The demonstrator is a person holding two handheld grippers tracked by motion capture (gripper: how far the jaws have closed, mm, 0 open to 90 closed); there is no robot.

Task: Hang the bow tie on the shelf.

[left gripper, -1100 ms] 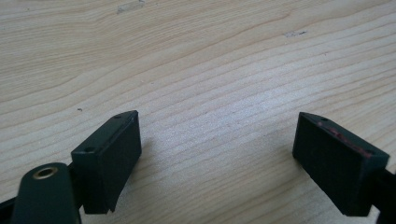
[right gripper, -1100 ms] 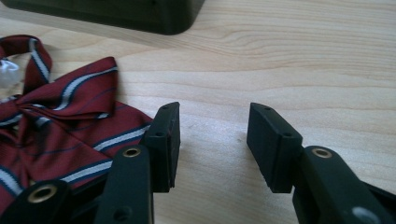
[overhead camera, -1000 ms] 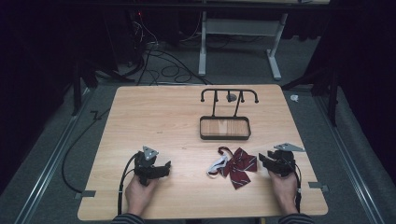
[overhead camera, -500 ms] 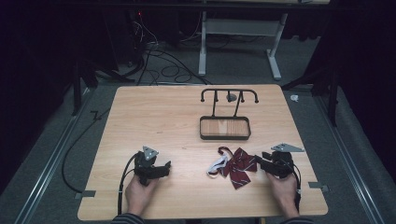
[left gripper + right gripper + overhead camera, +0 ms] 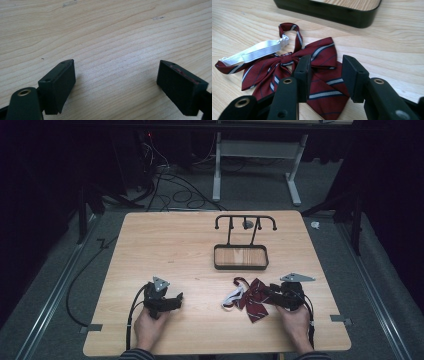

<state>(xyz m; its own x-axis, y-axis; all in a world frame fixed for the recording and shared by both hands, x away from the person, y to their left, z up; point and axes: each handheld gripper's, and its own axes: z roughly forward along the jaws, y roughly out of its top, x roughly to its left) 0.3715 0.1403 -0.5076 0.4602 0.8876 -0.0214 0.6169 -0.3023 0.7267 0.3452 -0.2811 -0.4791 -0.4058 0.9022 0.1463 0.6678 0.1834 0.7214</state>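
Note:
A maroon striped bow tie (image 5: 251, 296) with a white elastic band (image 5: 231, 297) lies flat on the wooden table, near the front right. My right gripper (image 5: 270, 294) points left, low over the tie's right wing. In the right gripper view the bow tie (image 5: 322, 53) lies under and between the two black jaws. The right gripper (image 5: 325, 62) is open about half way, and its jaws have just been closing a little with no visible pinch on the cloth. My left gripper (image 5: 177, 299) rests at the front left, and the left gripper (image 5: 116, 67) is open wide over bare wood.
A black rack with a top bar (image 5: 245, 218) and a shallow wood-floored tray (image 5: 241, 267) stands just beyond the tie; the tray's dark rim (image 5: 324, 11) lies close ahead in the right gripper view. Bare table (image 5: 165, 245) spreads to the left and far side.
My right gripper has slid left onto the bow tie's right wing. The left gripper and the tie have stayed where they were.

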